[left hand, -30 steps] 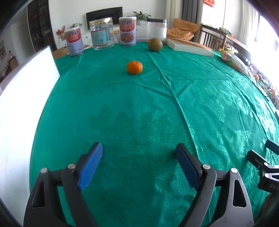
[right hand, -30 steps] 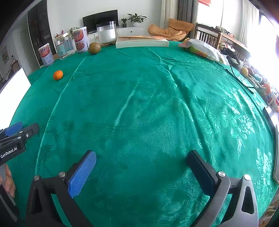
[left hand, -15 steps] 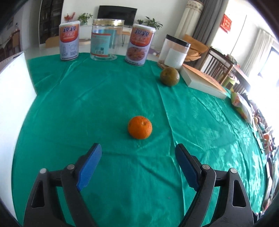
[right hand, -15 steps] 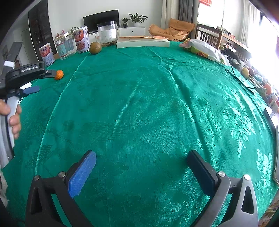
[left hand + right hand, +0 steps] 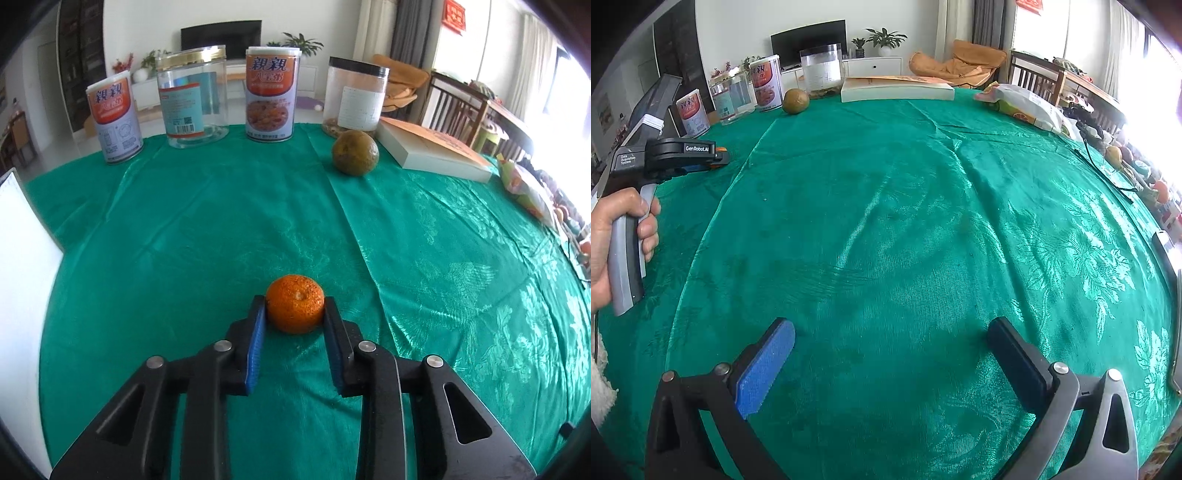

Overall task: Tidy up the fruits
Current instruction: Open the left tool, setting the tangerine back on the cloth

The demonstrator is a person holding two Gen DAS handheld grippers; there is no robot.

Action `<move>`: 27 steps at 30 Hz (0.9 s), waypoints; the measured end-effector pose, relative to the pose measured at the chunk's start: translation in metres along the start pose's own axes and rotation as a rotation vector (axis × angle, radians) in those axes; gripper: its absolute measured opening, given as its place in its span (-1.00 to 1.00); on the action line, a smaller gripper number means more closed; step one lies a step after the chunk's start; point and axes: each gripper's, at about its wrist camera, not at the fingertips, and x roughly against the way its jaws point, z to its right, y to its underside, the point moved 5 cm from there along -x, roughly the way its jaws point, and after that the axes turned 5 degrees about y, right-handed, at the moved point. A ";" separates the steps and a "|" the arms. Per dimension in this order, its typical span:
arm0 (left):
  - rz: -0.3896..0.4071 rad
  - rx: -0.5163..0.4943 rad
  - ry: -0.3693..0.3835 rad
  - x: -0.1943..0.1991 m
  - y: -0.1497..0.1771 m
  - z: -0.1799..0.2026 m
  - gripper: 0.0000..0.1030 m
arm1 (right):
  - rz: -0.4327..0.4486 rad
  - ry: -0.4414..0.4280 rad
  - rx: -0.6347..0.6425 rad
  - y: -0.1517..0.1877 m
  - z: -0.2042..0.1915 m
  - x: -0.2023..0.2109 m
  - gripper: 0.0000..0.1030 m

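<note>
- left gripper (image 5: 295,308) clamped on the small orange (image 5: 295,309), one blue pad pressed against each flank, fruit resting on the green tablecloth (image 5: 207,236) and not yet lifted.
- held near the pad tips rather than deep between them, probably because of the steep downward approach; enough to carry a light round fruit, though a tip grip like this could let it roll out forward.
- stem dimple facing up, so squeezed across the widest band, the sensible place on a slightly flattened sphere.
- beyond the small orange and off to its right, a larger greenish-brown fruit (image 5: 355,152), well apart, sitting just in front of the black-lidded jar (image 5: 354,96); likely the other item to be sorted.
- farther back from the small orange, a row of two printed cans (image 5: 271,98) and a clear jar (image 5: 192,96); to the far right of it, a flat white box (image 5: 432,151).
- no bowl or tray for fruit visible anywhere near the small orange, so the destination cannot be told.
- right gripper (image 5: 892,363) spread wide with nothing between its pads, hovering over bare cloth well to the right of the small orange, apparently kept out of the way.
- in the right wrist view, a hand (image 5: 617,236) wrapped round the left tool's grey handle, only a sliver of orange showing at its tip.
</note>
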 end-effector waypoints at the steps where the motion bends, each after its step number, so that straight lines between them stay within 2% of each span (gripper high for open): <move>1: 0.002 -0.007 -0.008 0.003 0.002 0.000 -0.44 | 0.000 0.000 0.000 0.000 0.000 0.000 1.00; 5: 0.001 -0.004 -0.009 0.034 0.025 0.001 -0.44 | 0.000 0.000 0.000 0.000 0.000 0.000 1.00; 12: -0.056 0.064 0.000 0.087 0.099 -0.013 -0.44 | 0.000 0.000 0.000 0.000 0.000 0.000 1.00; 16: -0.037 0.024 -0.005 0.099 0.114 -0.010 -0.42 | 0.000 0.000 0.000 0.000 0.000 0.000 1.00; 19: -0.019 0.015 -0.015 0.098 0.114 -0.009 -0.31 | 0.000 0.001 0.000 0.000 0.000 0.000 1.00; 20: -0.014 0.003 -0.021 0.097 0.115 -0.008 -0.12 | 0.000 0.001 -0.001 0.000 0.000 0.000 1.00; 21: -0.013 -0.013 -0.028 0.096 0.116 -0.006 0.19 | 0.000 0.000 -0.001 0.000 0.000 0.000 1.00; 23: -0.033 -0.035 -0.052 0.093 0.117 -0.003 0.50 | 0.000 0.001 -0.005 0.001 0.000 0.001 1.00; 27: -0.043 -0.032 -0.059 0.091 0.118 -0.003 0.68 | -0.018 -0.021 0.043 -0.001 -0.001 0.000 1.00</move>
